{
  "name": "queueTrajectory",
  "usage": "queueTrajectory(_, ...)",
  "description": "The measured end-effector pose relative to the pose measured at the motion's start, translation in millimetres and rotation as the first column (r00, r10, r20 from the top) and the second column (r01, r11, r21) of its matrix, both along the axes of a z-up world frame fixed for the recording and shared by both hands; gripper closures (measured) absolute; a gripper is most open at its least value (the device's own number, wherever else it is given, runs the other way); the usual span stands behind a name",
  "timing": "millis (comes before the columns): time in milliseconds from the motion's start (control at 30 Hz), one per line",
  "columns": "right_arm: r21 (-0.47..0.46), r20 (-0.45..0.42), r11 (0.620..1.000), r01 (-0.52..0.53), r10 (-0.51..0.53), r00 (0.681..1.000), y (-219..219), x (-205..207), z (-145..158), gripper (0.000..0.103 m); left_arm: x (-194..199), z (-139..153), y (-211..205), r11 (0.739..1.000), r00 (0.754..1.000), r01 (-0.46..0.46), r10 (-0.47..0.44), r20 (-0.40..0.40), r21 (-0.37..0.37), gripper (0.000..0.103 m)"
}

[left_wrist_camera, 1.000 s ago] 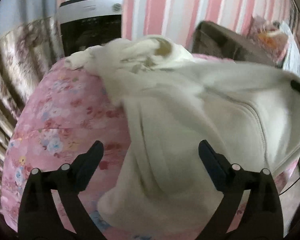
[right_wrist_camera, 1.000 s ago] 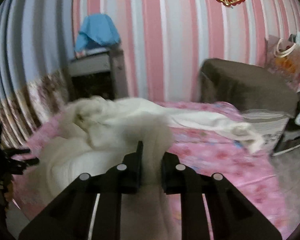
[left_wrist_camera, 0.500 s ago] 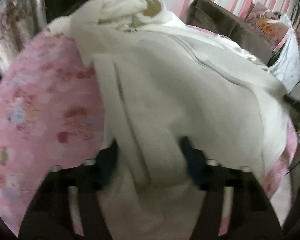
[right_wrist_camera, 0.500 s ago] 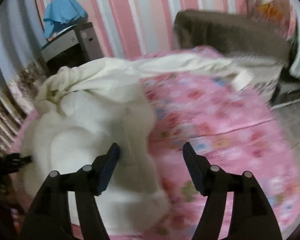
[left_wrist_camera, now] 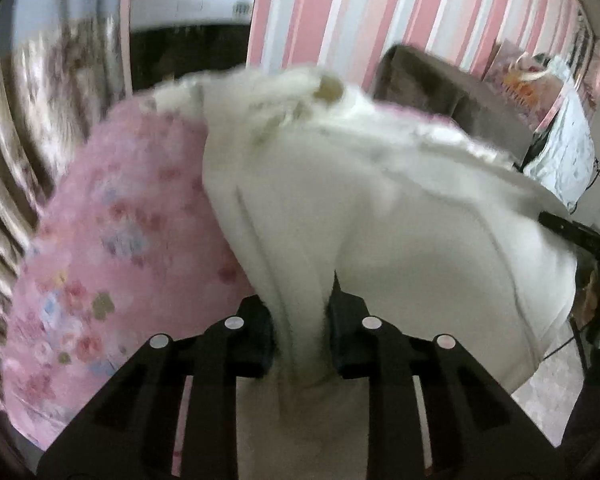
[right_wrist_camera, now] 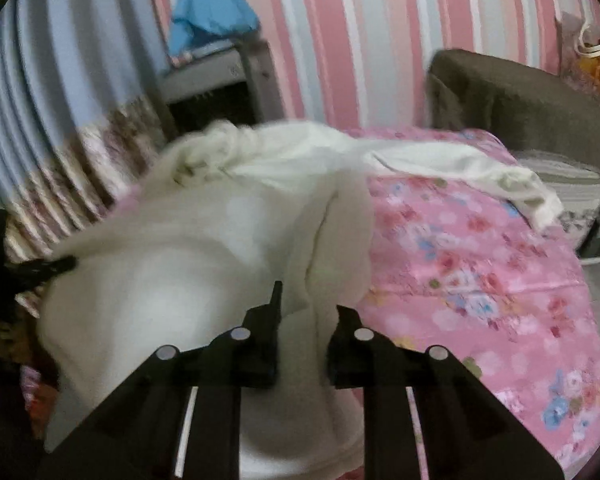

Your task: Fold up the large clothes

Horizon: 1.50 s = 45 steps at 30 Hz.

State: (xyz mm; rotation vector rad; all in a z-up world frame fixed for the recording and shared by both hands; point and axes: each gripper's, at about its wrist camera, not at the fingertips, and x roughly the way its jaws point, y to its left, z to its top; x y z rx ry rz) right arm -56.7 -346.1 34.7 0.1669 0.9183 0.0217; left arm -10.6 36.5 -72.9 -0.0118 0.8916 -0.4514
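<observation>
On the pink bedspread (right_wrist_camera: 480,264), both tongs (left (left_wrist_camera: 302,320), right (right_wrist_camera: 306,320)), wide earlier, are closing on cream garment (left_wrist_camera: 400,208) folds.

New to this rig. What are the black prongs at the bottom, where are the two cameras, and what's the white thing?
No robot arm here: a person holds a two-finger gripper in each hand, with a fisheye camera on each looking forward along its fingers. The black prongs are those fingers. One picture comes from the left gripper, the other from the right gripper. A cream white hooded jacket lies on a bed with a pink flowered cover; one sleeve trails across it. Each gripper has a fold of the jacket between its fingers, and both are closing on it. Behind are a striped wall and a brown sofa.
</observation>
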Motion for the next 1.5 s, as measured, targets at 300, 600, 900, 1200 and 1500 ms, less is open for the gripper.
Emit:
queueTrajectory(300,0.02,-0.022,0.999,0.036,-0.035,0.999,-26,-21,2,0.061,7,-23,10,0.993,0.997,-0.079,0.08,-0.006,0.087,0.015)
queueTrajectory(600,-0.06,0.378,0.968,0.243,-0.203,0.903,-86,-4,119,0.042,55,69,22,0.976,0.967,-0.18,0.153,0.201,0.123,0.004)
queueTrajectory(900,0.022,0.618,0.934,0.357,-0.293,0.729,-139,21,211,0.029,107,171,-1,0.96,0.906,-0.274,0.238,0.351,0.057,0.003)
queueTrajectory(1200,-0.095,0.467,0.992,0.079,-0.026,0.884,-78,174,198,0.028,173,189,-51,0.95,0.887,-0.272,0.188,0.422,0.149,0.003)
queueTrajectory(1500,-0.07,0.204,0.962,-0.265,0.274,0.94,46,323,62,0.028,262,56,-80,0.941,0.963,-0.214,0.159,0.217,0.261,0.003)
